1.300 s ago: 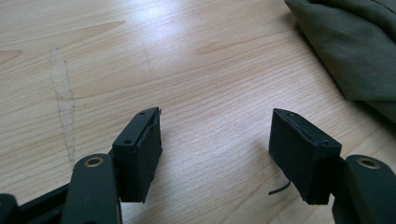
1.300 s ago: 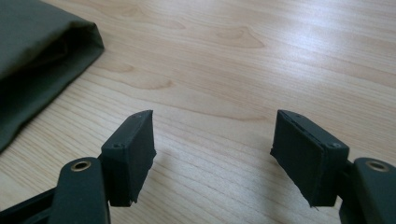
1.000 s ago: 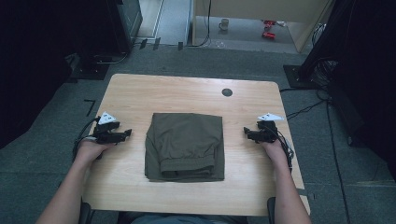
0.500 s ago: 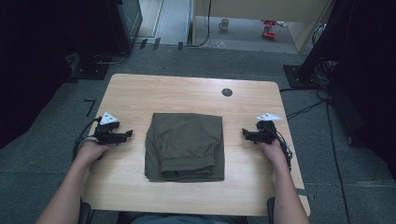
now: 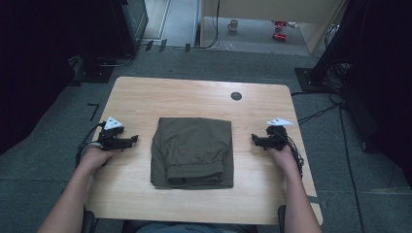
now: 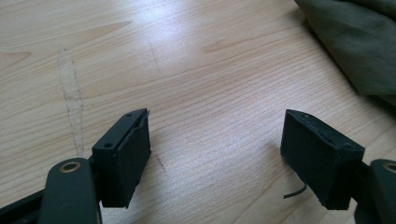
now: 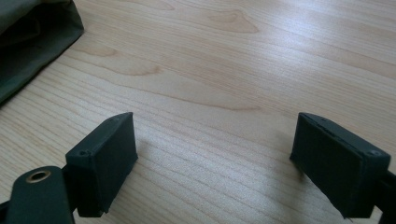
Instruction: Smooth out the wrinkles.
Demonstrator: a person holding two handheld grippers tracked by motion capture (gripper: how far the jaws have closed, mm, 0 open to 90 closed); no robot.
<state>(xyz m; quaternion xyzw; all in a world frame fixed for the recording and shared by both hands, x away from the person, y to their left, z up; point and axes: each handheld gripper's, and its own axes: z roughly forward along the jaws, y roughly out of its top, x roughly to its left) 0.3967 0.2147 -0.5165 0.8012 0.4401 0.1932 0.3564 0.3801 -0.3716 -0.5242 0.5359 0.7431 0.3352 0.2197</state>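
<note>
A folded olive-green garment (image 5: 193,151) lies in the middle of the wooden table (image 5: 194,94). My left gripper (image 5: 133,140) rests on the table to its left, jaws pointing toward the cloth. In the left gripper view the gripper (image 6: 219,154) stands open over bare wood, with the garment's edge (image 6: 355,42) at the upper right. My right gripper (image 5: 255,140) sits on the opposite side, apart from the cloth. In its own view the right gripper (image 7: 212,158) is open above bare wood, the garment (image 7: 28,42) at the upper left. Both pairs of jaws have just been opening, with nothing between them.
A small black round grommet (image 5: 236,95) sits in the tabletop near the far edge. Cables (image 5: 316,114) trail on the floor to the right. Dark equipment stands at both sides, and a mug (image 5: 233,24) sits on the floor far behind.
</note>
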